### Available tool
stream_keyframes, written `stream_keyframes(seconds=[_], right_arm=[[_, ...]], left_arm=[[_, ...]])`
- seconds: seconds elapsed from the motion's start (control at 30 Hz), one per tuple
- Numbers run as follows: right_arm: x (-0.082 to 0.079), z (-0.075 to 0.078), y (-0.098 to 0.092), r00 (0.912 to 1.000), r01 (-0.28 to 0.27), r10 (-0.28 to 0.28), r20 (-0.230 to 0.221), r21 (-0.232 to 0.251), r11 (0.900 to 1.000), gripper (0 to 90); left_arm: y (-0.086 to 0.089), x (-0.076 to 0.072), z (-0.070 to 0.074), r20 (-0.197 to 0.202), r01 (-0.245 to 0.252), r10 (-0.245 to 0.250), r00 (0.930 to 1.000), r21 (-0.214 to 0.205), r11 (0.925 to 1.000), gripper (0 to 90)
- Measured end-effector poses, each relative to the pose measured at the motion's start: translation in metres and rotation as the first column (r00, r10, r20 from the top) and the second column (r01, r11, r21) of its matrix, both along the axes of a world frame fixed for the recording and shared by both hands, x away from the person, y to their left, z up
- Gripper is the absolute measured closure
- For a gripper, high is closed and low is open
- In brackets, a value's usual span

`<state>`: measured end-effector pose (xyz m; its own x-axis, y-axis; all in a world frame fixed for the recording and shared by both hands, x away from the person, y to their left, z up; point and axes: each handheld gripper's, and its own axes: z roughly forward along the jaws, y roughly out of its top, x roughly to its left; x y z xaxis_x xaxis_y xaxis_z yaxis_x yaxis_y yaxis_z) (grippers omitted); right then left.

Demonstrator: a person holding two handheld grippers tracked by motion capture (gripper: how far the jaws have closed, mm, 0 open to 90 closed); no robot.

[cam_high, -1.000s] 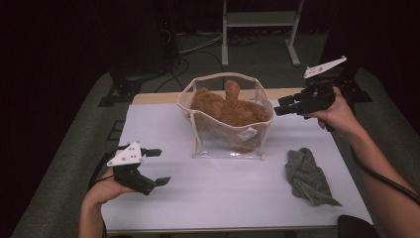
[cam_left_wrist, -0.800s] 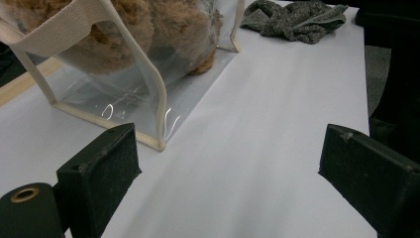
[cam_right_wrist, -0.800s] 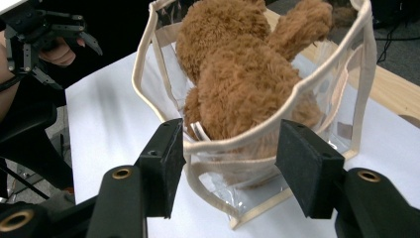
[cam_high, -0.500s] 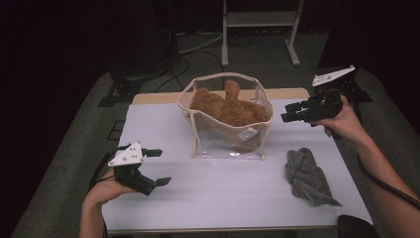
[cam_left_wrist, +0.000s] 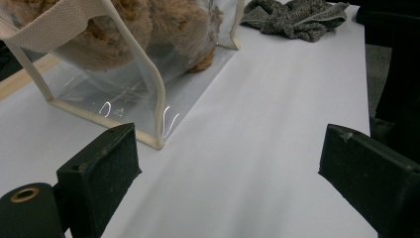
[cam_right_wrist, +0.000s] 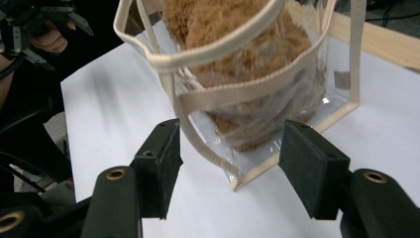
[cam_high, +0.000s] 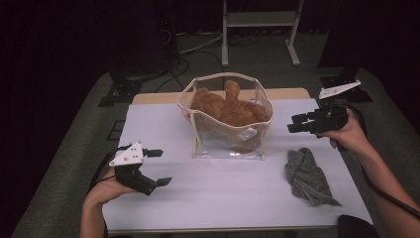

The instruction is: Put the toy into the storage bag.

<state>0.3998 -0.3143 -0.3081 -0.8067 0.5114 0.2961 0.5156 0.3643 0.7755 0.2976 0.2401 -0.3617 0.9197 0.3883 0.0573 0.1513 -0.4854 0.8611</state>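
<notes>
Clear plastic with cream trim makes up the bag [cam_high: 227,130], which stands upright at the middle of the white table [cam_high: 223,198], toward the far side. Brown plush [cam_high: 229,108] fills it and pokes above the rim. My right gripper [cam_high: 293,124] hangs above the table just right of the bag, pointing left at its side. Its jaws have just been opening and stand apart with nothing between them; in the right gripper view the bag's near corner shows beyond the gap, not touched. My left gripper [cam_high: 162,167] sits low at the near left, well apart from the bag, jaws wide and empty, aimed toward the right. A grey cloth [cam_high: 306,174] lies crumpled on the table at the near right, below my right hand [cam_high: 349,135] and apart from the bag.
</notes>
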Motion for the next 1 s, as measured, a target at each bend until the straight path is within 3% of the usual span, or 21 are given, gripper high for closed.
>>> stream_keyframes(seconds=[0.43, 1.0], right_arm=[[-0.013, -0.035, -0.009, 0.9991, 0.022, -0.022, -0.036, 0.002, 0.9997, 38.6], [-0.029, -0.066, -0.015, 0.9965, 0.030, -0.030, -0.078, 0.010, 0.9995, 36.9]], left_arm=[[-0.001, 0.001, -0.002, -0.007, 0.001, -0.001, 1.0000, 0.007, 1.0000, 7.7], [-0.003, 0.001, -0.002, -0.009, 0.005, -0.005, 1.0000, 0.017, 0.9998, 7.7]])
